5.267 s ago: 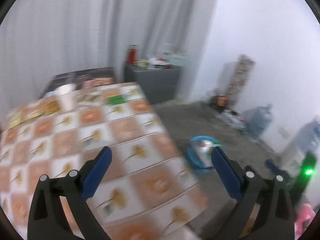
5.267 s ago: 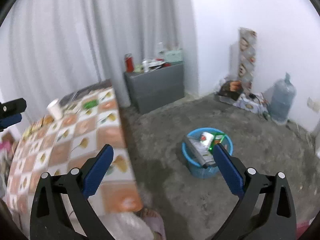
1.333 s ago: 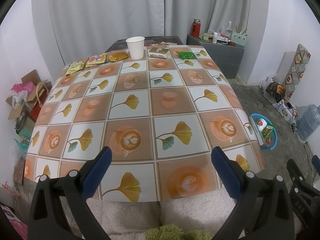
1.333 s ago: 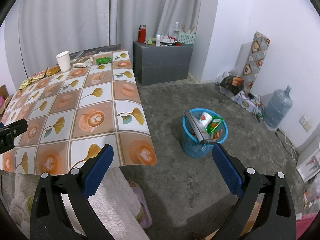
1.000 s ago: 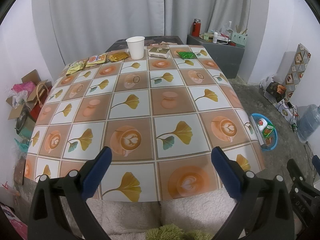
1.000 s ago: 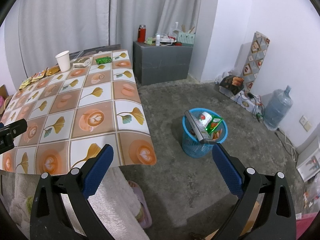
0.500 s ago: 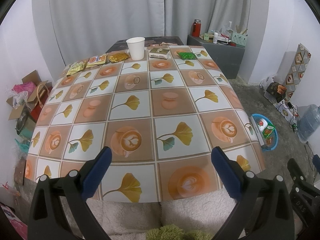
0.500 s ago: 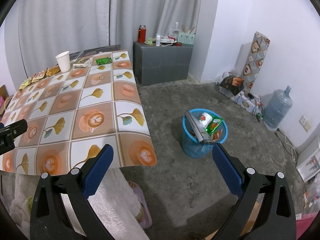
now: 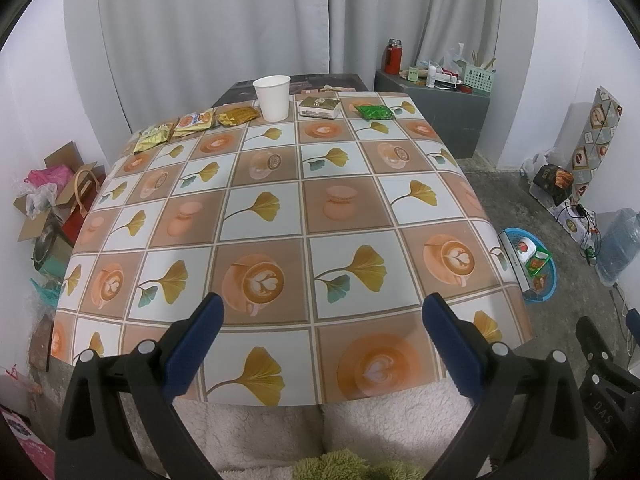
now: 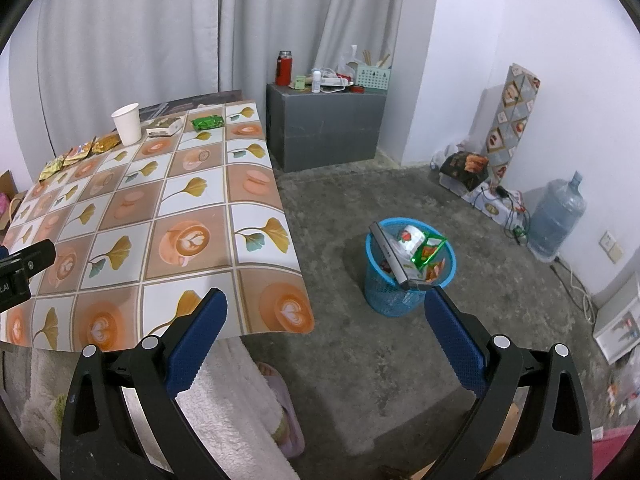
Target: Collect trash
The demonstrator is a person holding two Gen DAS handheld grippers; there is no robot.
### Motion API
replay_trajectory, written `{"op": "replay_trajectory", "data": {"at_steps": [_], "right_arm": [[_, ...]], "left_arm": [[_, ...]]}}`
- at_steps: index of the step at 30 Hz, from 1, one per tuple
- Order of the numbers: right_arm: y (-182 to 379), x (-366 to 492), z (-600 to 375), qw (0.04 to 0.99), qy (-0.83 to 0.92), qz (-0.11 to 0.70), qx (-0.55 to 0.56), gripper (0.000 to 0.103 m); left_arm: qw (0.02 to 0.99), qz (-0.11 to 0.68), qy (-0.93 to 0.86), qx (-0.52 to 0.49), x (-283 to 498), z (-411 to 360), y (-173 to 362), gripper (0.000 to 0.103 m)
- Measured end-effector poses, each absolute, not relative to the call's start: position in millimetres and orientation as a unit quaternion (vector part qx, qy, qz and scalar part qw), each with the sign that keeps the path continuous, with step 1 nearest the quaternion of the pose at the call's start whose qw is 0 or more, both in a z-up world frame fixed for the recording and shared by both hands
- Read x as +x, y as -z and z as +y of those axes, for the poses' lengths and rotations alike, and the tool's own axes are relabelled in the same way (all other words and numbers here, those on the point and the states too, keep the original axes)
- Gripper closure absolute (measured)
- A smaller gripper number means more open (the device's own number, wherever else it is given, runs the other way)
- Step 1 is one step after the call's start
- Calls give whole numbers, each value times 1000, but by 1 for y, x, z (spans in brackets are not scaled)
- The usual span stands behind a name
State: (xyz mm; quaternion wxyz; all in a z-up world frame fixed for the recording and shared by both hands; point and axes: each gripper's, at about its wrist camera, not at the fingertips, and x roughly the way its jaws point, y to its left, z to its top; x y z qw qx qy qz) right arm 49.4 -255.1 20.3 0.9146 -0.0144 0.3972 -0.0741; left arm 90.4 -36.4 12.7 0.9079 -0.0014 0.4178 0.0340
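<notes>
Along the far edge of the patterned table (image 9: 304, 216) lie the trash items: a white paper cup (image 9: 272, 98), a small box (image 9: 320, 106), a green packet (image 9: 375, 112) and three yellow snack packets (image 9: 192, 122). The same cup (image 10: 126, 123) and green packet (image 10: 207, 122) show in the right wrist view. A blue trash basket (image 10: 408, 268) full of wrappers stands on the floor right of the table. My left gripper (image 9: 320, 320) hangs open over the table's near edge. My right gripper (image 10: 324, 318) is open and empty above the floor, between table and basket.
A grey cabinet (image 10: 324, 128) with a red flask and bottles stands behind the table by the curtain. A water jug (image 10: 556, 220) and boxes line the right wall. Cardboard boxes and bags (image 9: 48, 200) pile up left of the table. A white fleece cover (image 9: 280, 432) lies below me.
Five seconds ago both views were swinging and blurred, aimed at the basket side. Over the last second both grippers have held still and stayed open.
</notes>
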Motion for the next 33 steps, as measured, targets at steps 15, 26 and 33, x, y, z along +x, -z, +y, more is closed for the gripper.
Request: {"op": "replay_trajectory", "data": {"at_steps": [15, 26, 33], "right_arm": [[-20, 49, -255, 915, 74, 397, -15, 8], [-21, 49, -258, 915, 74, 397, -14, 8], [-21, 50, -259, 915, 73, 397, -15, 8]], "left_arm": [[908, 418, -34, -1, 90, -36, -11, 6], [908, 418, -34, -1, 90, -36, -12, 6], [908, 419, -34, -1, 90, -37, -12, 6]]}}
